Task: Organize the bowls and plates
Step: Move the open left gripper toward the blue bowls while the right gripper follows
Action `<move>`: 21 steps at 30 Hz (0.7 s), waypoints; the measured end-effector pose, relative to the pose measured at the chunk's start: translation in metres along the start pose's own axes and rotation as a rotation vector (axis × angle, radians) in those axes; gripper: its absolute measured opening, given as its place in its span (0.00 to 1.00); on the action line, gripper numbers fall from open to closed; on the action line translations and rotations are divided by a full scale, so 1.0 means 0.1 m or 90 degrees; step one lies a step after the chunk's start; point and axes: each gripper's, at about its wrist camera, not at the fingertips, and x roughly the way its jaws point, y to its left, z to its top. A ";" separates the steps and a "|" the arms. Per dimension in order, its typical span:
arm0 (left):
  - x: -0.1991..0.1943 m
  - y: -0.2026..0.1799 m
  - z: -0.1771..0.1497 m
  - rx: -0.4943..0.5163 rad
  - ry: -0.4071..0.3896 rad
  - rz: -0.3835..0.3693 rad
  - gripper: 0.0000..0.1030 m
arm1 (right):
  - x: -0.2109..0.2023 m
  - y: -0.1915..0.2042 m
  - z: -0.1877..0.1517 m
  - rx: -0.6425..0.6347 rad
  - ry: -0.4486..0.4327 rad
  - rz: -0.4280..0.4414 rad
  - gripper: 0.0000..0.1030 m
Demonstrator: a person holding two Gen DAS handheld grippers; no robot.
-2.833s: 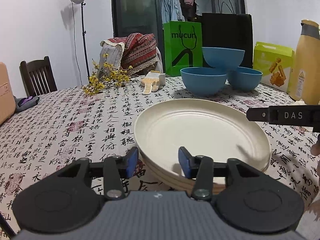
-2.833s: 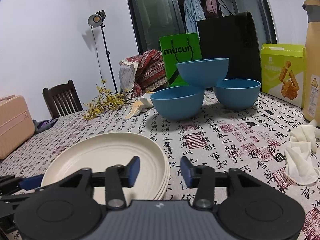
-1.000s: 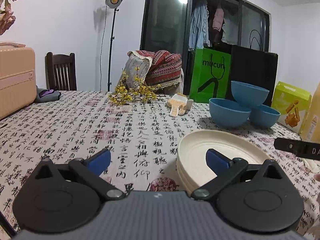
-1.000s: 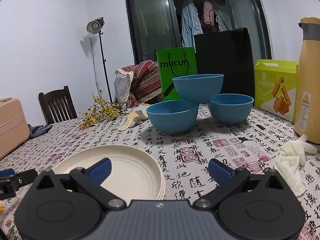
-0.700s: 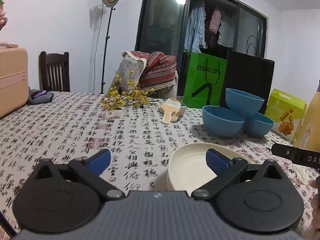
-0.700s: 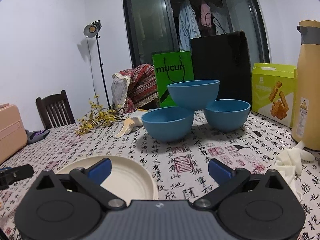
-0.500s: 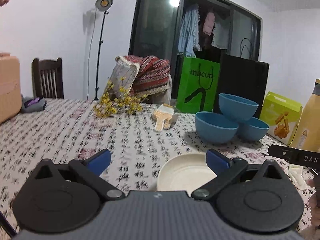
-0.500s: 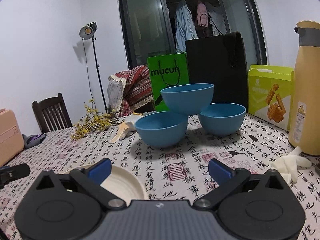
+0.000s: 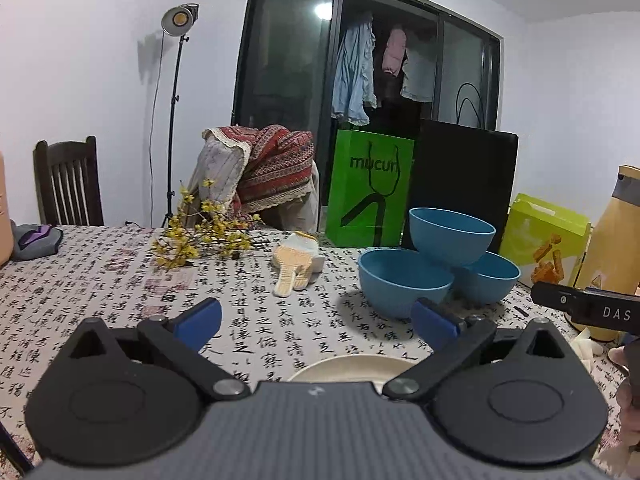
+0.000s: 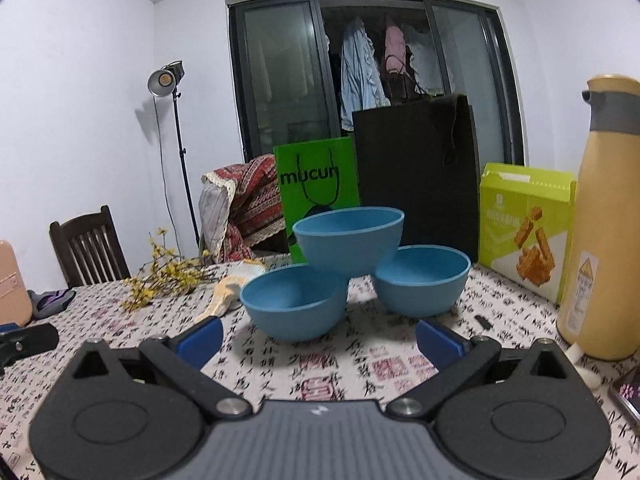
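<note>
Left wrist view
- Left gripper (image 9: 316, 320): fingers (image 9: 199, 319) spread wide, nothing between them, raised above the tabletop (image 9: 100, 280).
- Cream plates (image 9: 352, 368): only the far rim shows, just above the gripper body, lying on the tabletop below and between the fingers.
- Blue bowls, three: near-left bowl (image 9: 404, 282) and right bowl (image 9: 490, 282) stand on the tabletop; top bowl (image 9: 450, 240) rests on both their rims, tilted slightly.
- Knitted glove (image 9: 296, 266): lies flat on the tabletop, left of the bowls.
- Yellow flower sprig (image 9: 200, 240): lies on the tabletop beyond the glove.
- Green bag (image 9: 370, 194) and black bag (image 9: 464, 176): upright behind the bowls.
- Lime box (image 9: 544, 240) and tan flask (image 9: 616, 248): at the right edge, beyond the bowls.
- Right gripper: one black finger, lettered "DAS", enters from the right edge (image 9: 588, 308); a hand (image 9: 630, 396) shows below it.

Right wrist view
- Right gripper (image 10: 318, 338): fingers (image 10: 438, 342) spread wide, empty, pointing at the bowls.
- Blue bowls: same pyramid, top bowl (image 10: 348, 238) on the near-left bowl (image 10: 294, 306) and right bowl (image 10: 420, 280), straight ahead of the gripper.
- Tan flask (image 10: 604, 216): upright on the tabletop, right of the bowls; lime box (image 10: 524, 232) just behind it.
- Phone (image 10: 628, 392): partly visible at the right edge.
- Left gripper: a dark tip shows at the left edge (image 10: 26, 342).
- Plates: hidden in this view.
</note>
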 end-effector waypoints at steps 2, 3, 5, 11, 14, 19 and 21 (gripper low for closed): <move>0.05 -0.03 0.04 -0.002 0.005 -0.005 1.00 | 0.02 -0.02 0.06 0.000 -0.005 -0.001 1.00; 0.08 -0.05 0.06 -0.004 0.010 -0.010 1.00 | 0.03 -0.03 0.09 0.001 -0.007 -0.001 1.00; 0.12 -0.07 0.09 -0.008 0.018 -0.015 1.00 | 0.04 -0.04 0.13 0.001 -0.007 -0.005 1.00; 0.32 -0.10 0.23 -0.037 0.051 -0.028 1.00 | 0.08 -0.05 0.28 0.001 -0.018 -0.009 1.00; 0.43 -0.11 0.30 -0.056 0.068 -0.033 1.00 | 0.11 -0.05 0.35 0.002 -0.022 -0.012 1.00; 0.53 -0.19 0.39 -0.059 0.071 -0.034 1.00 | 0.16 -0.05 0.43 0.002 -0.029 -0.014 1.00; 0.55 -0.24 0.42 -0.054 0.066 -0.034 1.00 | 0.18 -0.05 0.46 0.001 -0.032 -0.015 1.00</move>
